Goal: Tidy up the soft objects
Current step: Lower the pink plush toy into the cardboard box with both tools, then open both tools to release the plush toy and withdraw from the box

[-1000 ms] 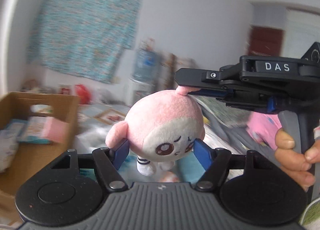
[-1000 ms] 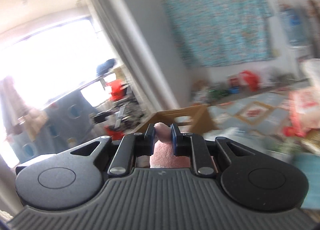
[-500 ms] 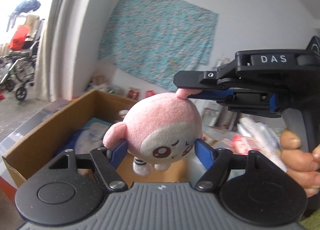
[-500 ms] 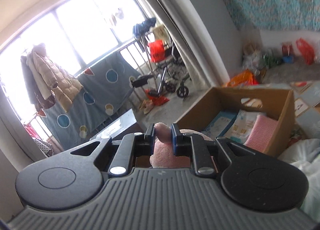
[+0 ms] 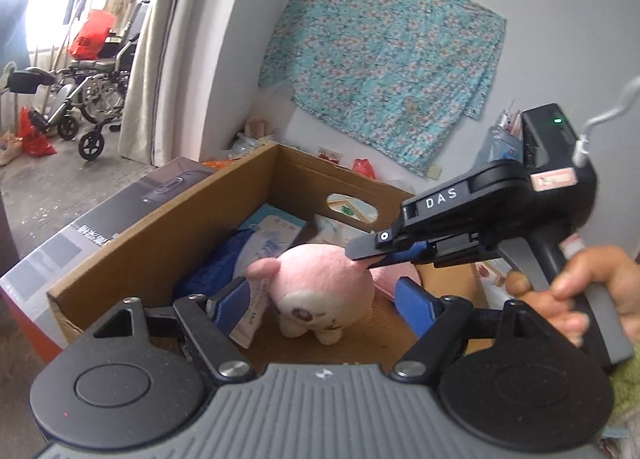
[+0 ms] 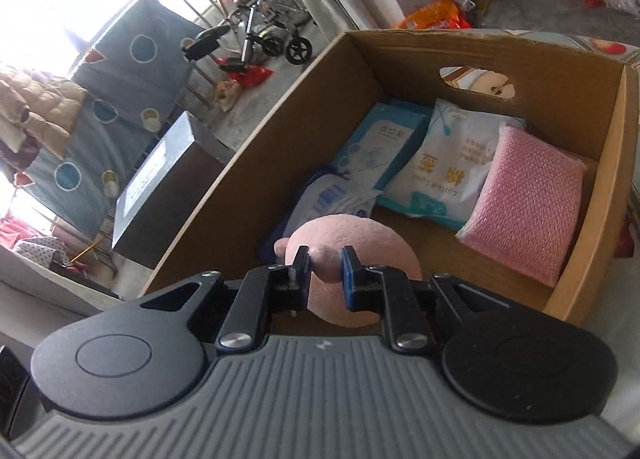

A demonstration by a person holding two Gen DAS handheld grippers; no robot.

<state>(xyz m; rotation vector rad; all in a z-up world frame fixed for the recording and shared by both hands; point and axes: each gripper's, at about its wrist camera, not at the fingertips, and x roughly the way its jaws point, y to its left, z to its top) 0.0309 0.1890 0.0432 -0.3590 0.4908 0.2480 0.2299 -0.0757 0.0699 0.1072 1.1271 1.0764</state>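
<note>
One plush (image 6: 352,255), one box (image 6: 592,219), three packets (image 6: 380,143) upper centre inside, one pink sponge (image 6: 528,199) at right, one wheelchair (image 5: 92,87) upper left, one cloth (image 5: 384,59) above, two grippers (image 5: 324,299).

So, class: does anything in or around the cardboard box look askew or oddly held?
Yes: the pink plush toy hangs over the cardboard box by one small nub on its head, pinched in the right claw, so it dangles face down. The packets inside lie overlapping.
</note>
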